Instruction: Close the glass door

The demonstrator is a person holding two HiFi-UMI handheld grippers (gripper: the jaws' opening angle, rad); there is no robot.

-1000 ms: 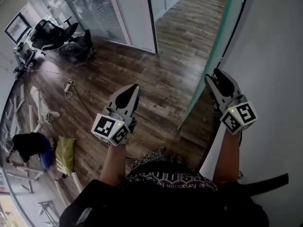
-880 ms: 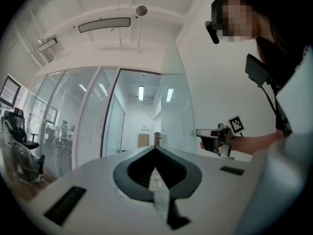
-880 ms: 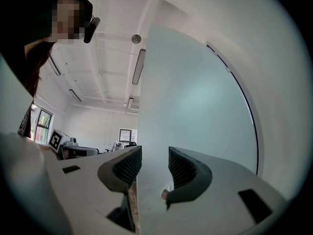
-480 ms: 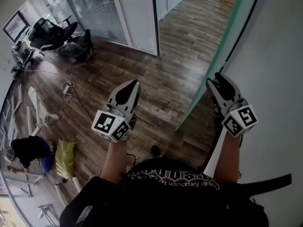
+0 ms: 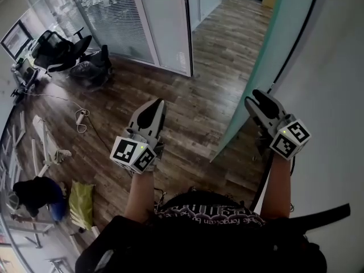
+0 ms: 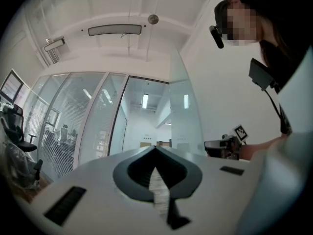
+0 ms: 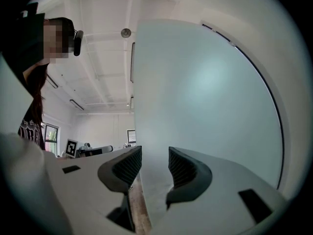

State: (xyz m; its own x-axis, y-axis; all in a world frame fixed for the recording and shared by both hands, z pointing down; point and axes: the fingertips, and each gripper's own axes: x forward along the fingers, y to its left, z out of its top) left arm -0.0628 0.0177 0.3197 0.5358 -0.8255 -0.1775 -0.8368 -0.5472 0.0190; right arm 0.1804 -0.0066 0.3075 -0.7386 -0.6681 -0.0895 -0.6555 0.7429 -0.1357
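The tall frosted teal glass door (image 5: 266,67) stands open, so the closing is not yet done. The right gripper (image 5: 255,99) has its jaws spread astride the door's edge. Left of the door, the left gripper (image 5: 159,104) has its jaws pressed together on nothing.

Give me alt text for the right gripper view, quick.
The right gripper has its jaws apart with the glass door edge between them; whether they touch it is unclear. The frosted pane fills the right side, with the person at far left.
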